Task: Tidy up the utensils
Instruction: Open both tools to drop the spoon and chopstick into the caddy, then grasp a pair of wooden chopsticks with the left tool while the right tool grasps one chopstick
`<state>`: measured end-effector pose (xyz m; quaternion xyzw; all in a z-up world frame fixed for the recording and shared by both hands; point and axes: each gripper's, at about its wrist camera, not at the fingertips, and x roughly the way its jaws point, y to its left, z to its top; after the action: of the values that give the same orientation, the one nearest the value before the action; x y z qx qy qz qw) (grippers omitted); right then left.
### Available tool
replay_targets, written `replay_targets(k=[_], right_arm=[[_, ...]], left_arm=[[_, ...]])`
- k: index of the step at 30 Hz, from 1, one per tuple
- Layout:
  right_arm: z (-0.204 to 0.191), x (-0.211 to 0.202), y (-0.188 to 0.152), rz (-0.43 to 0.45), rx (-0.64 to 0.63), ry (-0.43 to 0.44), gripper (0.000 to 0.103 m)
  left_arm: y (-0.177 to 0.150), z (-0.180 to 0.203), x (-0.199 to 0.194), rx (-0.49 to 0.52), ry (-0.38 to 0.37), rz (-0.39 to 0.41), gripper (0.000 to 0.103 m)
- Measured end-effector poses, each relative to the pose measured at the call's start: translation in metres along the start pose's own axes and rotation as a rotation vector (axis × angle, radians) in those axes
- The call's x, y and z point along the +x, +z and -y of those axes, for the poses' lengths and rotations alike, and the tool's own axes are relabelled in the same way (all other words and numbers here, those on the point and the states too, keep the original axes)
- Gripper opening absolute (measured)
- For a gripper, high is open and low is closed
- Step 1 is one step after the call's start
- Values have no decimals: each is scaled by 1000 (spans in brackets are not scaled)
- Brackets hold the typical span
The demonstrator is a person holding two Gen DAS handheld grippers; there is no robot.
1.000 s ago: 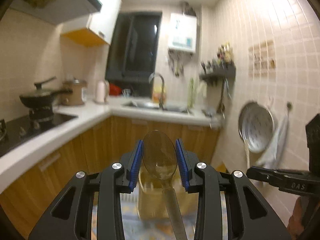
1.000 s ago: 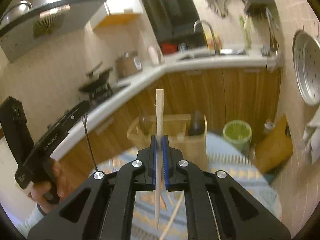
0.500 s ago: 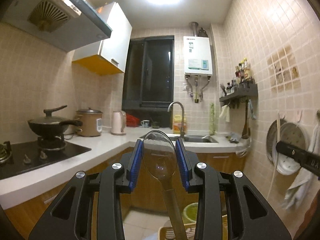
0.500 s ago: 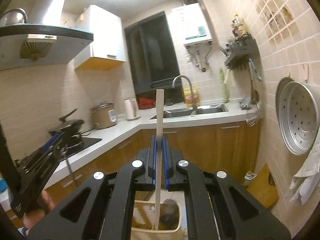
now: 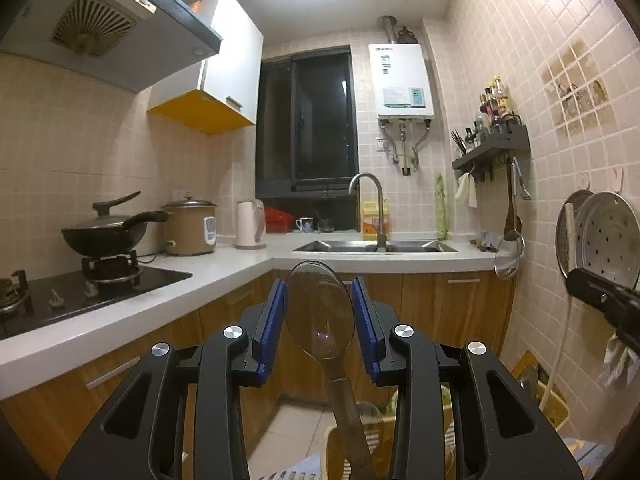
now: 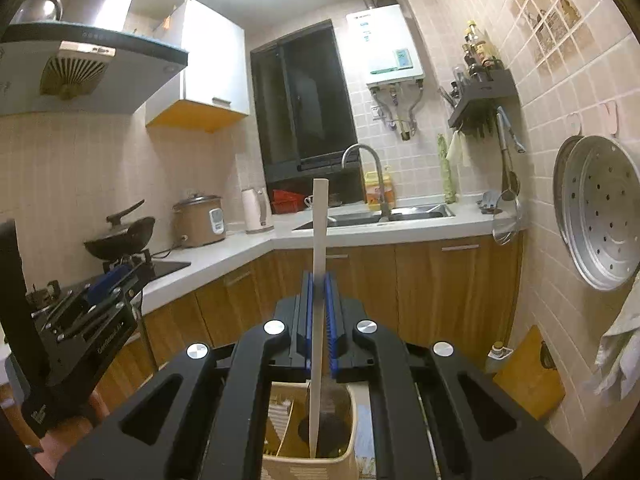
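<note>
Over the beige caddy [image 6: 308,432] now instead of aimed at it, my left claw [image 5: 319,312] pinches the clear spoon [image 5: 319,312], right claw [image 6: 319,312] clamps the flat stick [image 6: 319,280], so dropping them in looks next.

Translucent brown spoon [image 5: 319,316], pale cream stick [image 6: 319,272], blue-padded black tools, beige holder [image 6: 348,462].

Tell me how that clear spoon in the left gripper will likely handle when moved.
The spoon looks like thin clear plastic: probably light and fairly stiff. The left gripper holds it by the rounded, glossy bowl, so it could slip or swing; its long handle hangs unsupported below.
</note>
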<state>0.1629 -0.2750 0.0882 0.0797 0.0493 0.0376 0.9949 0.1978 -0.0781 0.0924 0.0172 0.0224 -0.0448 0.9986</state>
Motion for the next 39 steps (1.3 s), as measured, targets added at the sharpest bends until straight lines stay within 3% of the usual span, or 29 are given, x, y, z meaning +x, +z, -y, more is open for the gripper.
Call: replay_targets(k=[4,7,9,11,15,16,17,19,26,29,31,35,37,39], right_arm=[[-2,-5,-14,6,-14,-4,5],[-2,-8,-20,-50,-38,29,6],[1,-12,-19,-88,-40,45,9],[5,-21,-16,-110,-35,57,21],[10,-38,-9,-137,-13,71,24],[11,-43,-7,-137,-11,68,31],[11,-47,-6,-139,-10,68,48],[9,-59,-2,-143,-12,67,60],[-18,-97,7,-172,-127,3,60],[-26,-97,5,-273,-128,-11,60],[-30,-91,-5,-398,-118,-15,60],[-35,-69,-38,-681,-119,-34,60],[-37,-62,-60,-817,-101,-2,60],[-39,-58,-80,-915,-79,18,59]], left_arm=[[-9,-1,-5,14,-5,-2,33],[-12,-4,-9,11,-13,-18,33],[-12,-9,-15,9,-31,-27,39],[-10,-14,-23,9,-38,-24,43],[-5,-23,-35,-12,-86,-58,47],[-2,-27,-41,-19,-100,-64,48],[-1,-29,-46,-24,-107,-65,50],[5,-35,-56,-35,-125,-72,51],[26,-63,-98,-97,-161,-95,52],[35,-76,-111,-122,-179,-152,60],[36,-82,-113,-133,-204,-206,60],[19,-90,-115,-125,-224,-390,61],[3,-93,-112,-128,-250,-492,61],[-23,-95,-106,-130,-293,-644,61]])
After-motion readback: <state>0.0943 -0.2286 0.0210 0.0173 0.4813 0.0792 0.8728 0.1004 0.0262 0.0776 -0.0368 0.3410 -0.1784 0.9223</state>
